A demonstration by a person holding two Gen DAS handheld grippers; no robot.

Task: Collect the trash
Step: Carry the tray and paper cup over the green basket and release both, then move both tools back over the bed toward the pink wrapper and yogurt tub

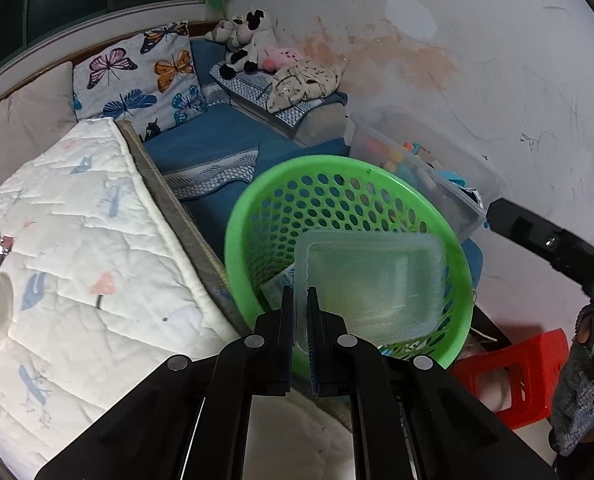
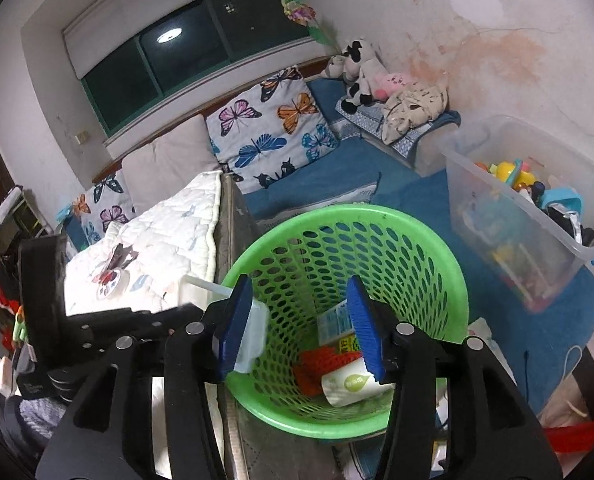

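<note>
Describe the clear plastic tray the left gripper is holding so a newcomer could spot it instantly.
Find the green perforated basket on the floor between the quilted mattress and the clear toy bin. Over its mouth sits a clear plastic tray, pinched at its rim in the left gripper jaws. Unlike the printed wrappers and cup at the basket's bottom, it is see-through, rectangular with rounded corners, unlabelled.
</note>
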